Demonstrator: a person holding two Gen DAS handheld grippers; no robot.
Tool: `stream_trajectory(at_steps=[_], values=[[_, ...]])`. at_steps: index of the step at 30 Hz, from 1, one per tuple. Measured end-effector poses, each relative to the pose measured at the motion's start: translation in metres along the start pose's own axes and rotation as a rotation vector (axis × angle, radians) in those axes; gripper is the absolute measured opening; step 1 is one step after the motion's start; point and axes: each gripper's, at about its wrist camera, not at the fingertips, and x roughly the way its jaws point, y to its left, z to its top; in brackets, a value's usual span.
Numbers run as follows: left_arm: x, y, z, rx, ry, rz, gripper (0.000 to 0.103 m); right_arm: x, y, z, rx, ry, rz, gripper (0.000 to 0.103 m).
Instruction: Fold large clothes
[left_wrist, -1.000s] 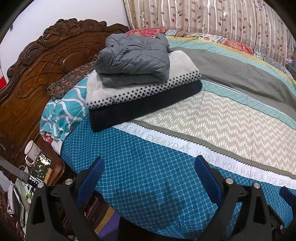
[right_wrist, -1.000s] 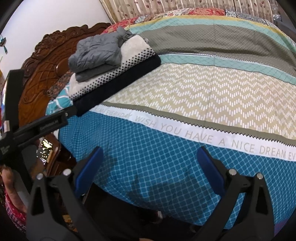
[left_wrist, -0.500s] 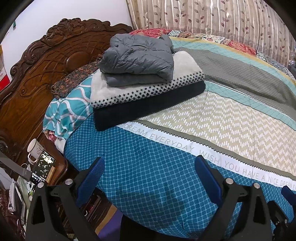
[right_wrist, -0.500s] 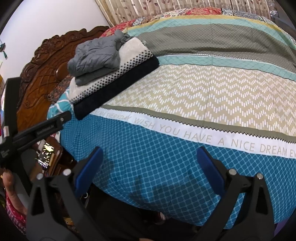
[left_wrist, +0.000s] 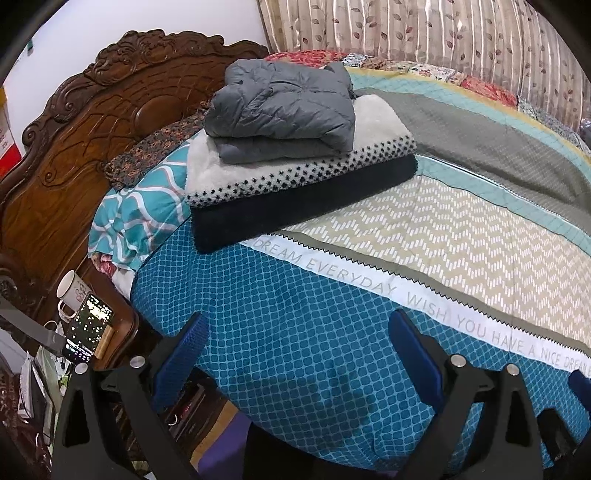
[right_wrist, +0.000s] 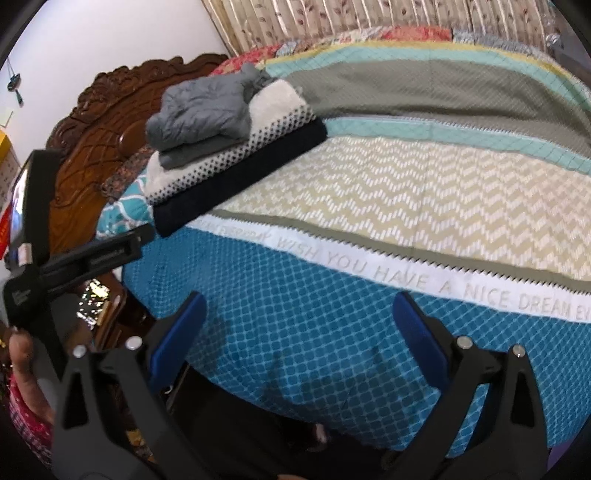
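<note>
Left hand-held gripper (left_wrist: 295, 349) and right hand-held gripper (right_wrist: 299, 332) both gape wide, empty.

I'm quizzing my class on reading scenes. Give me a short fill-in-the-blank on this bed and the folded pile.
1. The grey jacket lies on ____ of the folded pile.
2. The bottom layer of the pile, the blanket, is dark ____.
3. Both the left gripper and right gripper have jaws that are ____.
4. Beside the mug stands a lit ____.

Missing words: top; blue; open; phone
</note>
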Motion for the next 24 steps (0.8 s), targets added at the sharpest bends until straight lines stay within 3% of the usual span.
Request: stream_trajectory(at_steps=[4,24], values=[[-0.0026,0.0026,0.0029,-0.013,-0.009,-0.006,0.101,-0.0054,0.0043,0.0014,-0.018,-0.032,-0.009,0.097],[-0.0021,0.0008,-0.0061,0.004,0.006,0.009,0.101,0.0012,-0.0008,-0.0056,0.007,-0.007,0.003,0.097]])
